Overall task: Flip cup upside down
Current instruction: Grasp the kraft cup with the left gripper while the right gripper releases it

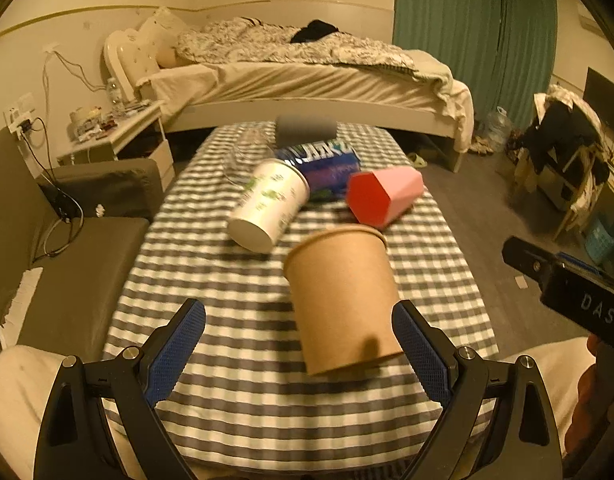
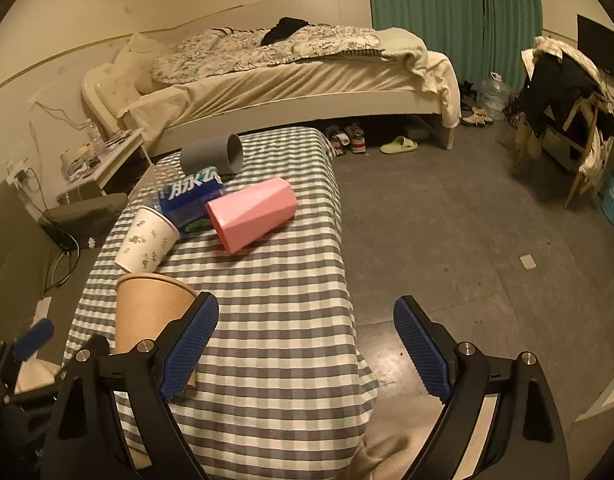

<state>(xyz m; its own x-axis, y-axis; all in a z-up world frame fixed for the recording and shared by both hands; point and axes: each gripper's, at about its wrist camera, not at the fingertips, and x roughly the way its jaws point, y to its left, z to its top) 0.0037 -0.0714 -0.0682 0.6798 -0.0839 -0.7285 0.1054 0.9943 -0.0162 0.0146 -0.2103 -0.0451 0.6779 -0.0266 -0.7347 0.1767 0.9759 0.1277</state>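
Filling the far side of the room, a bed (image 1: 307, 80) with a rumpled patterned quilt stands against the wall, green curtains (image 1: 467, 32) to its right. Nearer, a table (image 1: 243, 288) under a grey-and-white checked cloth carries all the cups. At its near end the brown paper cup (image 1: 343, 300) stands upright, rim on top; in the left wrist view it sits between the spread fingers of the left tool (image 1: 299, 340), close to the right finger, though I cannot tell whether they touch. That tool is released, jaws wide. Farther off, a pink faceted cup (image 2: 251, 212) lies on its side, and left of it a white cup with green prints (image 2: 147, 240) also lies tipped. Between them, a blue labelled bottle (image 2: 195, 196) lies flat. At the far end a grey cup (image 2: 213, 156) lies on its side. The right tool (image 2: 307, 340) hangs released over the table's right edge, holding nothing.
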